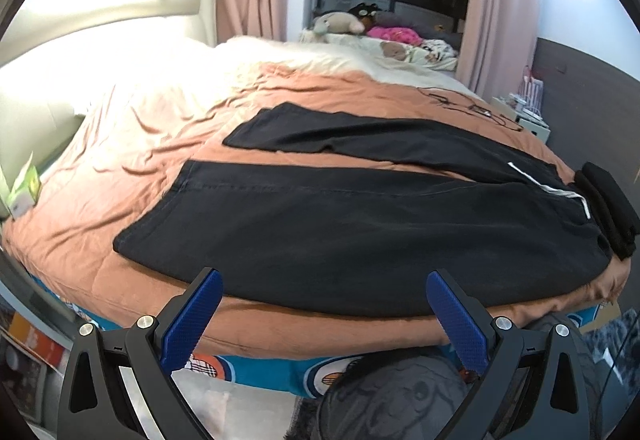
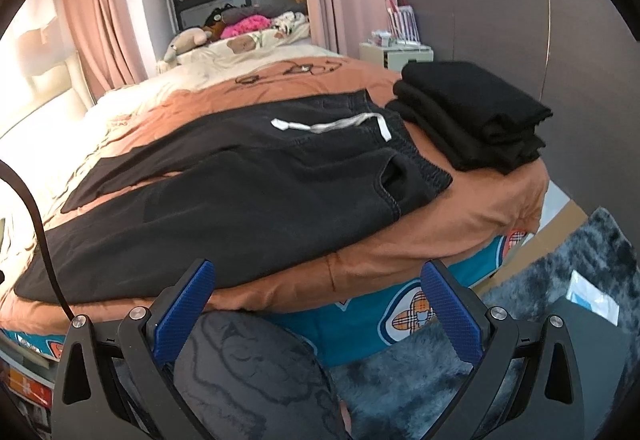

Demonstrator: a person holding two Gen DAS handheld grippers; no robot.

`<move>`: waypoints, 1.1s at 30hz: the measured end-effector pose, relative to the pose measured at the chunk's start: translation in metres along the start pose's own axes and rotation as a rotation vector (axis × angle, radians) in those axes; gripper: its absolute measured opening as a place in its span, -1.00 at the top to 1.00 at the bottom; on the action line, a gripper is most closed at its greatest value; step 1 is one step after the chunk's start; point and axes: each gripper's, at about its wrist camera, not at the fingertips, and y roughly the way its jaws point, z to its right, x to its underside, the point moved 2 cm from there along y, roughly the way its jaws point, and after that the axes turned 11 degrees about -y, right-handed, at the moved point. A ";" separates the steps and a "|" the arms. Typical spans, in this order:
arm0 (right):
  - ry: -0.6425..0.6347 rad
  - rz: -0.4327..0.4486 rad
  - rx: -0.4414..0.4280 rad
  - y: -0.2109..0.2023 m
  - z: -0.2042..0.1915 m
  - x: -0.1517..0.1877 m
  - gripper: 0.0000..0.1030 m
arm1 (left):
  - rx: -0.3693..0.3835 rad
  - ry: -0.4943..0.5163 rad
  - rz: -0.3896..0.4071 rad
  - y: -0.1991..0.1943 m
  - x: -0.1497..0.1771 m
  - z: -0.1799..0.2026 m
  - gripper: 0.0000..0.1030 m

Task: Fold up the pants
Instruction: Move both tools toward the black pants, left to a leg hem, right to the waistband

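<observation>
Left wrist: flat blk pants

Pants: matt black woven cloth, white cloth drawstring. Beneath pants, bedspread: creased matt orange-brown cloth. Gripper pads: blue textured plastic; silvery metal pivots.

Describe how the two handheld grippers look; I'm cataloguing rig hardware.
Both match: the left gripper and right gripper have black plastic linkage arms with silver round pivot bolts, and jaws faced with blue, finely textured pads. A black cable arcs past the right gripper's left side.
</observation>
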 end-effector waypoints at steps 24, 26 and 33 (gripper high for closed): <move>0.109 -0.133 0.047 0.082 0.037 -0.029 -1.00 | -0.159 -0.279 -0.112 0.076 -0.008 -0.086 -0.93; 0.127 -0.144 0.045 0.087 0.044 -0.028 -1.00 | -0.179 -0.291 -0.115 0.077 -0.007 -0.094 -0.93; 0.236 -0.133 -0.077 0.108 0.072 -0.033 -0.73 | -0.215 -0.382 -0.119 0.074 -0.005 -0.124 -0.90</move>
